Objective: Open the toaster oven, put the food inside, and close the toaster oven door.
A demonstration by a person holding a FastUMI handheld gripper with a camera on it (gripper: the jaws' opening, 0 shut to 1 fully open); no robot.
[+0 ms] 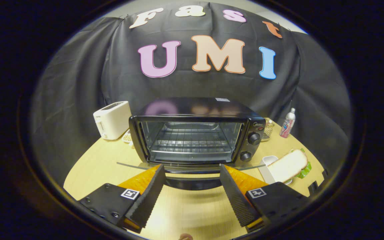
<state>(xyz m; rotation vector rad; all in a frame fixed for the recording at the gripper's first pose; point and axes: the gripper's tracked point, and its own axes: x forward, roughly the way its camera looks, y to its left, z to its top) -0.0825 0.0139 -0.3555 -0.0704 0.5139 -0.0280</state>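
Even, fairly bright light from above. The worktop (pixel 92 170) shines pale between the tongs (pixel 192 173), glare streaks the toaster oven (pixel 195 133) top, and fisheye curving bends everything toward the soft, darker edges.

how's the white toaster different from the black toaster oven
The white toaster is small, pale and closed-sided, with slots on top; the black toaster oven is far wider, dark and front-loading. The oven's glass door is dropped open just ahead of the gripper, showing wire racks. The oven has two front knobs. Both stand on the wooden table. The jaws are open, holding nothing.
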